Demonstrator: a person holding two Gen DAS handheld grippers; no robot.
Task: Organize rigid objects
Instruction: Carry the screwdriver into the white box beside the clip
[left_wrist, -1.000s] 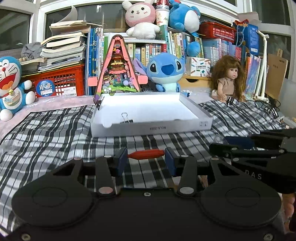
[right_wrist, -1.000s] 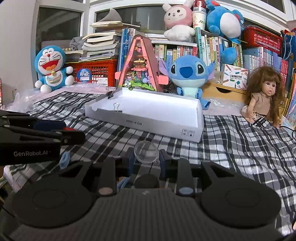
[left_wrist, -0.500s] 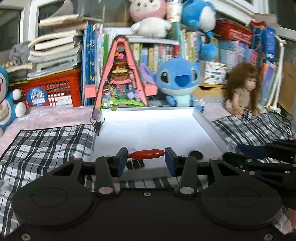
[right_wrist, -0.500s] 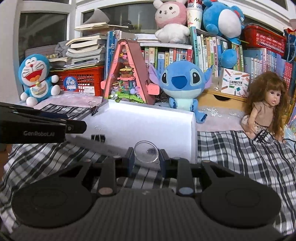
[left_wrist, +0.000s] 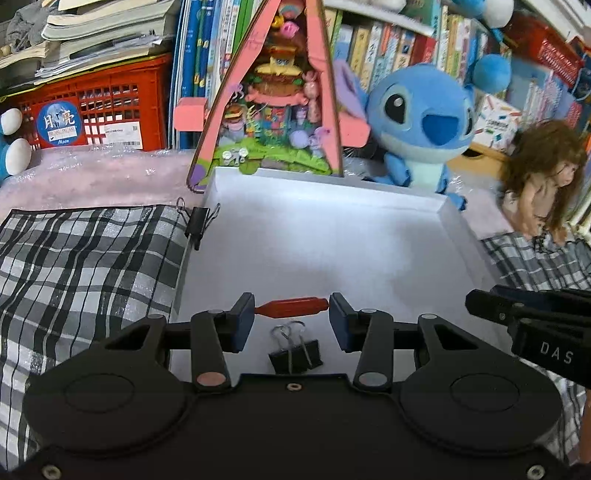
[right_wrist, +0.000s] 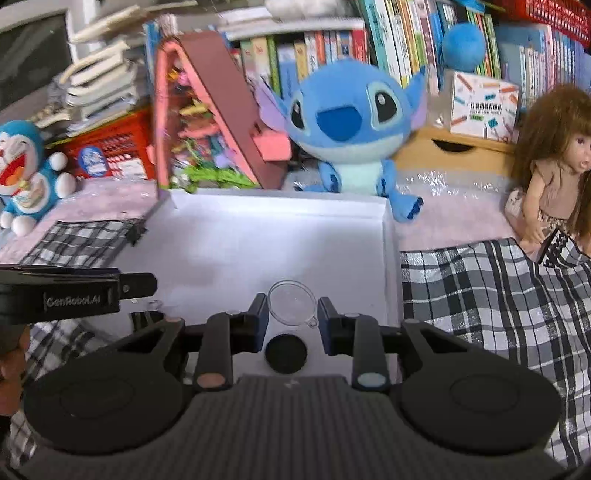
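Observation:
My left gripper (left_wrist: 291, 308) is shut on a small red rod-shaped piece (left_wrist: 293, 307) and holds it over the near part of the white shallow box (left_wrist: 332, 236). My right gripper (right_wrist: 291, 308) is shut on a clear round plastic lid (right_wrist: 291, 301) over the same box (right_wrist: 273, 236). A black round disc (right_wrist: 286, 353) lies in the box just below the right gripper. A black binder clip (left_wrist: 294, 356) sits at the box's near edge below the left gripper. The right gripper shows at the right of the left wrist view (left_wrist: 532, 314); the left gripper shows at the left of the right wrist view (right_wrist: 74, 293).
A second binder clip (left_wrist: 197, 221) grips the box's left wall. Behind the box stand a pink triangular toy house (left_wrist: 273, 103), a blue Stitch plush (left_wrist: 417, 122) and a doll (right_wrist: 554, 162). A checked cloth (left_wrist: 85, 269) covers the table. Books and a red crate (left_wrist: 99, 114) line the back.
Both grippers have moved forward and tilted down, from above the checked cloth to over the white box, each still holding its object. The black disc and near binder clip have come into view.

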